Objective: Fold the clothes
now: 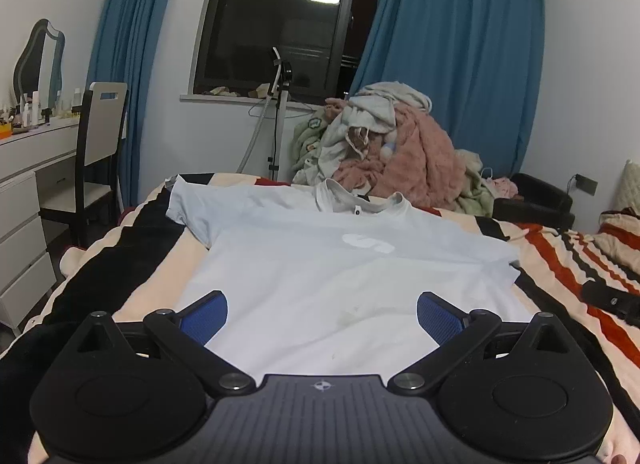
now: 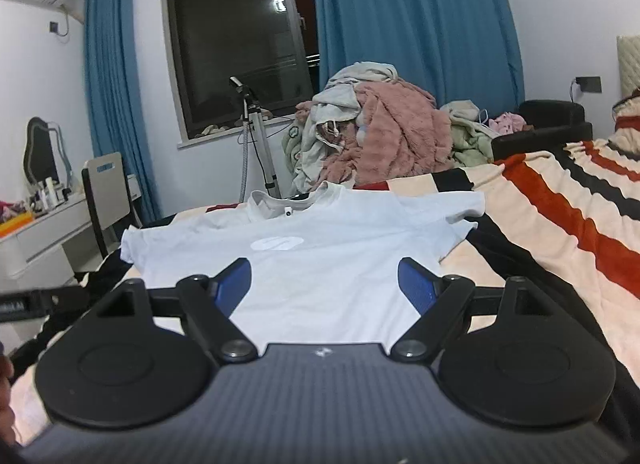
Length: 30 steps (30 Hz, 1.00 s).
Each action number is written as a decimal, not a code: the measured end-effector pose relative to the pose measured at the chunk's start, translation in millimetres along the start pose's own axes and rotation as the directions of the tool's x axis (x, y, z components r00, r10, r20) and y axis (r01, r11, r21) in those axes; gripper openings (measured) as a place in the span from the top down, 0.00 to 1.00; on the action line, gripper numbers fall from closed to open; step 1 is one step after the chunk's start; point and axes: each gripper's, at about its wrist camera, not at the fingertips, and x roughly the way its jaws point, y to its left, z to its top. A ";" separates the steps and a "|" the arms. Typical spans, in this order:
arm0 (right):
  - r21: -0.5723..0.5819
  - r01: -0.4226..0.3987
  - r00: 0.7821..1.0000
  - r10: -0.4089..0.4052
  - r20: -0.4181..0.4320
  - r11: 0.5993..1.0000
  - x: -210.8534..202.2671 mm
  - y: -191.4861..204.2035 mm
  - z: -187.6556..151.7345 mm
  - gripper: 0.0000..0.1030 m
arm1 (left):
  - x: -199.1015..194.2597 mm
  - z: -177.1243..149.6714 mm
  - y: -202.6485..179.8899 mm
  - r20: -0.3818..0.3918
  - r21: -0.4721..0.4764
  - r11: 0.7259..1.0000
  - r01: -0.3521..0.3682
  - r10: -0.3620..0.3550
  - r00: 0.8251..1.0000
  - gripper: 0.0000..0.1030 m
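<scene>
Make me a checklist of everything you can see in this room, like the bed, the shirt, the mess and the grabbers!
Surface: bed with striped blanket.
Job's things: white T-shirt spread flat, collar toward the window.
Clutter: heap of clothes beyond the shirt; bottles on the dresser.
Grippers: left hand-held gripper open, empty; right hand-held gripper open, empty; both above the shirt's lower part.
Cables: hose beside a tripod; a plug at a wall socket.
Surroundings: dark window, blue curtains, chair, mirror.

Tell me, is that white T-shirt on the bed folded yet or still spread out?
Spread out. The white T-shirt lies flat on the striped blanket, both sleeves out to the sides, collar at the far end, no fold visible.
</scene>
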 end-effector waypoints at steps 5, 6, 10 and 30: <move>-0.034 0.025 1.000 -0.025 0.016 0.999 -4.2 6.0 -6.0 0.21 | 2.2 -4.3 0.2 -0.004 0.007 1.000 -0.019 0.019 1.000 0.01; -0.034 0.024 1.000 -0.023 0.015 0.999 -4.9 6.1 -6.9 0.21 | 3.1 -5.1 0.4 -0.010 0.004 1.000 -0.020 0.020 1.000 0.01; -0.024 0.023 1.000 -0.023 0.012 0.999 -5.8 5.2 -8.2 0.21 | 6.4 -6.6 1.4 -0.019 -0.004 1.000 -0.023 0.023 1.000 0.01; 0.008 0.044 0.999 -0.044 -0.013 0.999 -1.1 -1.7 -9.5 0.21 | 14.7 -11.8 -0.1 -0.032 0.014 0.999 -0.034 0.035 0.999 0.01</move>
